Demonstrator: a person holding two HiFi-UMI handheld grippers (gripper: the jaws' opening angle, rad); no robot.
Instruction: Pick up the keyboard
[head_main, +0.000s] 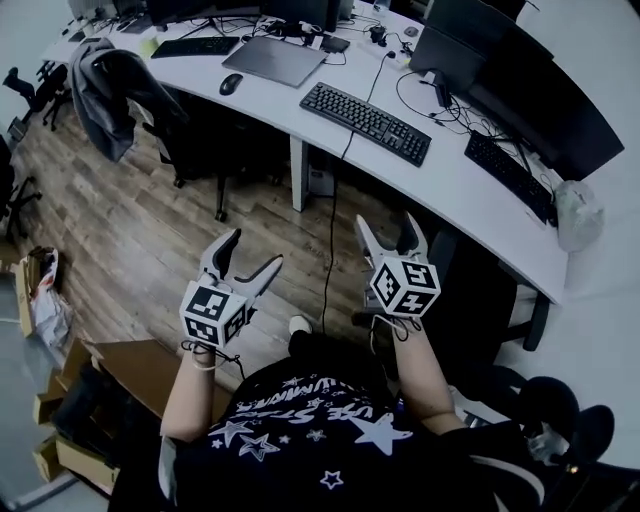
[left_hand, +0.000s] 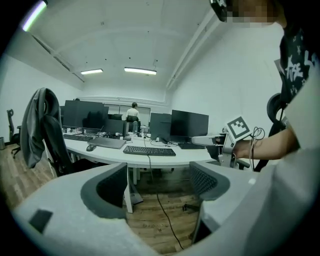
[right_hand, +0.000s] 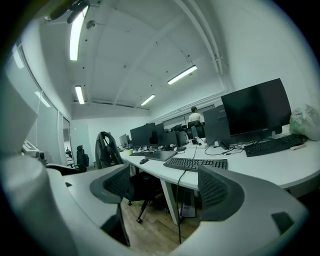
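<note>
Head view: left gripper (head_main: 253, 250), right gripper (head_main: 385, 221) abreast (jaws apart)

Left gripper (head_main: 253, 250) and right gripper (head_main: 386, 222) just held out front side by side, jaws spread wide, both empty.

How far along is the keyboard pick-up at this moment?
Nothing is done yet: the keyboard lies untouched on the desk. In hand: nothing; the left gripper and right gripper are open, empty, short of the desk. Left: reach, grip, lift.
</note>
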